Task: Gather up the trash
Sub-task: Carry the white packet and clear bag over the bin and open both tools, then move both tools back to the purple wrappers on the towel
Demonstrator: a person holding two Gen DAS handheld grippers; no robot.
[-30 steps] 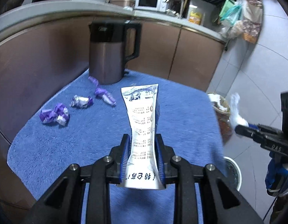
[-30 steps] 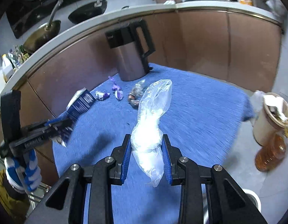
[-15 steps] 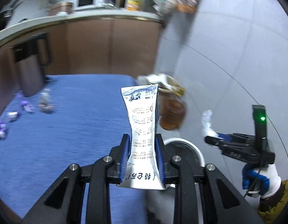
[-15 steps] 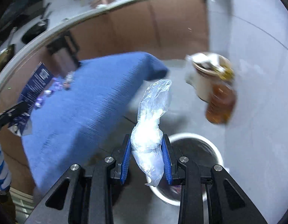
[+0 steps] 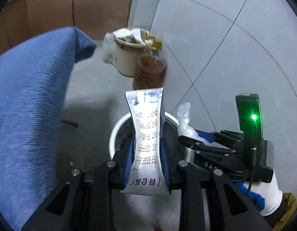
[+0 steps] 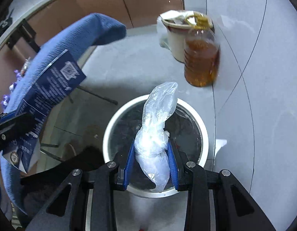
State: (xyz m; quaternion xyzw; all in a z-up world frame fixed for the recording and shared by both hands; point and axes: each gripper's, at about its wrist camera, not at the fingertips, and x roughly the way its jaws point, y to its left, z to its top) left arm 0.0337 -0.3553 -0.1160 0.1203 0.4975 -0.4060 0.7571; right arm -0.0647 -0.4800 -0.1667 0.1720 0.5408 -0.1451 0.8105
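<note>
White-rimmed bin (image 6: 203,134) on the floor serves as landmark. Right tongs (image 6: 151,152) above its mouth, blue pads clamped on a crumpled clear plastic bag (image 6: 158,123); bag looks light, soft and slippery, likely to cling to the pads, best pinched at the bunched middle as now. Left tongs (image 5: 147,157) over the near rim of the bin (image 5: 113,132), closed on a flattened milk carton (image 5: 146,132) at its creased waist; carton stiff enough to stand upright, light, crushable. Beyond the bin, an amber bottle (image 6: 201,61) beside a full cream pail (image 6: 174,40). Left of the bin, the blue-covered desk (image 6: 86,36), small purple wrappers (image 6: 15,75) left on it.
</note>
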